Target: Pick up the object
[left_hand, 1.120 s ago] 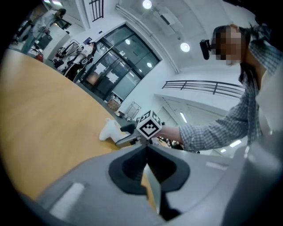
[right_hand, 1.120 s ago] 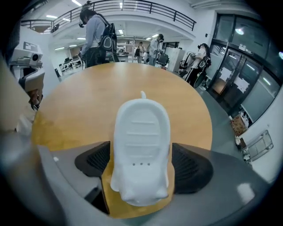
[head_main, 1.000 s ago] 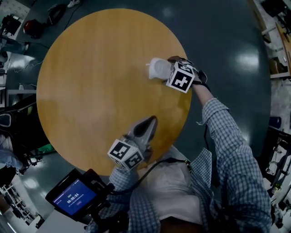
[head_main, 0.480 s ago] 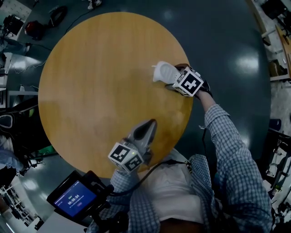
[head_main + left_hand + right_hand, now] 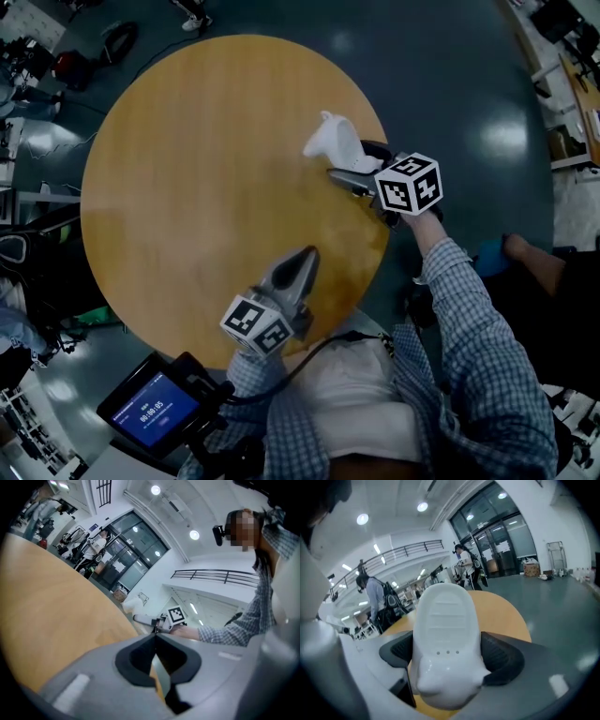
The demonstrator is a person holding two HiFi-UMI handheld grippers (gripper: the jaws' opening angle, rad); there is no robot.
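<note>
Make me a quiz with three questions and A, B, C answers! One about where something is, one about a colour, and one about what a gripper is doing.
1. Where is the white object?
A) between the jaws of the right gripper
B) on the floor
C) under a chair

2. What colour is the round table?
A) blue
B) yellow-brown wood
C) red

3. How do the jaws of the left gripper stand?
A) wide apart
B) together, with nothing between them
C) closed on a cup

Answers:
1 A: the right gripper view shows both jaw pads pressed against the object's sides.
2 B: the head view shows a wood-coloured top.
3 B: the left gripper view shows the jaw tips meeting with nothing between them.
</note>
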